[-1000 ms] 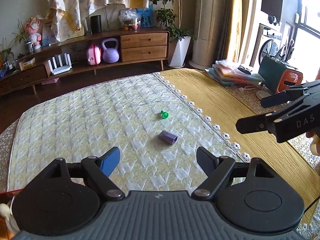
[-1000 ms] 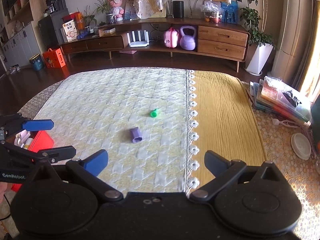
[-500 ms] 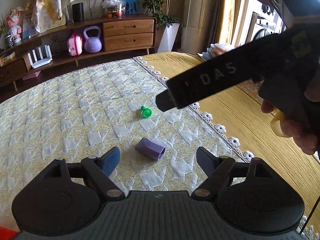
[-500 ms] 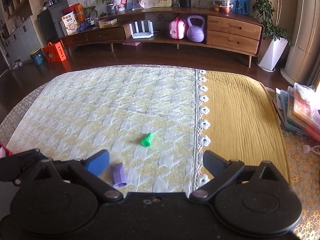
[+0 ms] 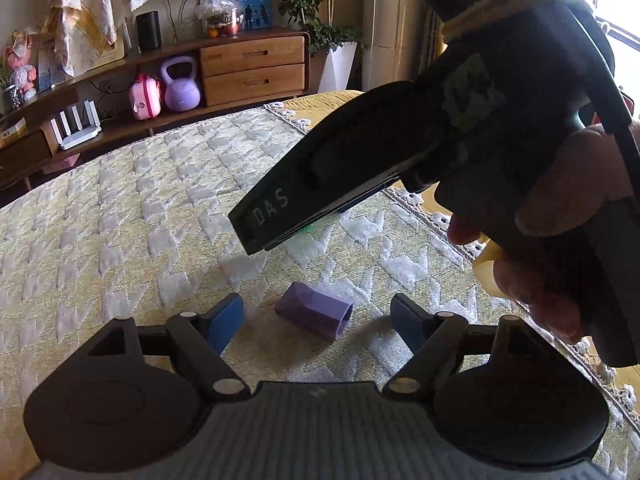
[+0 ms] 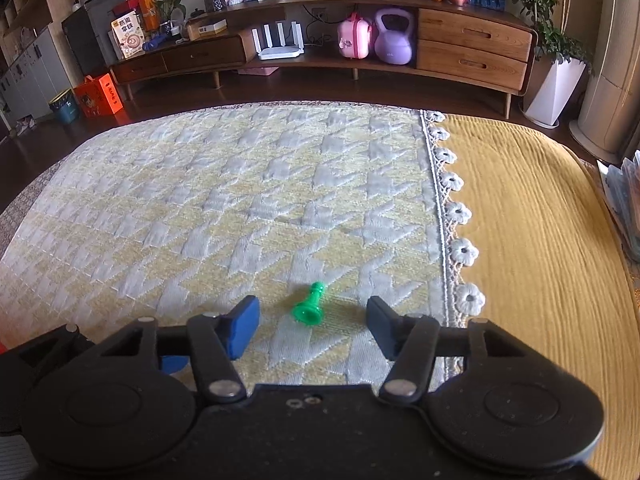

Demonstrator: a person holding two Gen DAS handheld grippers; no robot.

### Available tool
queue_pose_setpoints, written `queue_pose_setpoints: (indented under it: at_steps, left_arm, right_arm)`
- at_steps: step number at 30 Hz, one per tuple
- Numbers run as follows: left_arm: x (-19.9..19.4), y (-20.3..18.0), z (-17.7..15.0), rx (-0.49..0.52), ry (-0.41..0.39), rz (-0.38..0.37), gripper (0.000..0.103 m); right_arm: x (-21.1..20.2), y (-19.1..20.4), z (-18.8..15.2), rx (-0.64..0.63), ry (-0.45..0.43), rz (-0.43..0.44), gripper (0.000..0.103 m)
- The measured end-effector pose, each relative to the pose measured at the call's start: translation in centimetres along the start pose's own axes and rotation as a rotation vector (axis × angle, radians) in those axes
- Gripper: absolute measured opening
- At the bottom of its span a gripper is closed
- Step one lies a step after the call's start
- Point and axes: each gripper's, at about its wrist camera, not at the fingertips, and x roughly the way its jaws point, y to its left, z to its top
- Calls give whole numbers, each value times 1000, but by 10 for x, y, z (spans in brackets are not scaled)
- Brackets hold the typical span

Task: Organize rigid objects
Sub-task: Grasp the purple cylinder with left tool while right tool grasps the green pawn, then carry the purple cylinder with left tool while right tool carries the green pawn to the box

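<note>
Green pawn (image 6: pixel 310 307) between closing right jaws, untouched

Daylight fills the room, coming from the window (image 5: pixel 616 8) at the upper right of the left view, where it blows out to white glare. The quilt (image 6: pixel 240 208) is evenly lit and sharp. The right gripper (image 5: pixel 256 236), close to the left lens, is a dark, underexposed mass and casts a soft shadow on the quilt. Both views bow strongly at the edges: the sideboard (image 6: pixel 360 56) curves. Far corners look dim and slightly soft.
</note>
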Motion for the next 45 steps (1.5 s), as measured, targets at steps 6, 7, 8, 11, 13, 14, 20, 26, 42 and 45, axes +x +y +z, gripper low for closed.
queue_pose_setpoints:
  at_steps: [6,7,8,11,13,14,20,26,42,45]
  left_arm:
    - [-2,-3,1,10,-19,5,59]
    - [-2,-4,0,12,-21,7,57]
    - [-3,-5,0,16,-24,9,49]
    - [-5,-8,0,19,-22,18,40]
    - [-6,-8,0,16,-19,25,40]
    - [-7,-9,0,12,-15,25,40]
    - [-18,-8,-2,-23,19,28,40]
    - [-48,-7,-9,-61,36,15,40]
    - [-173,-13,-31,-94,26,21,40]
    - [-199,-9,-39,-106,21,24,40]
  right_arm:
    - [-1,9,-4,-47,-15,-46,43]
    - [-1,11,-5,-56,-20,-59,37]
    - [-2,11,-6,-59,-24,-64,35]
    - [-4,11,-9,-57,-36,-89,21]
    - [-4,11,-10,-57,-42,-97,15]
    - [-5,11,-10,-58,-45,-99,15]
    - [-17,1,-21,16,-52,-79,15]
    - [-53,-3,-38,70,-69,-33,15]
    - [-173,63,-80,7,-117,0,15]
    - [-195,76,-87,6,-124,15,15]
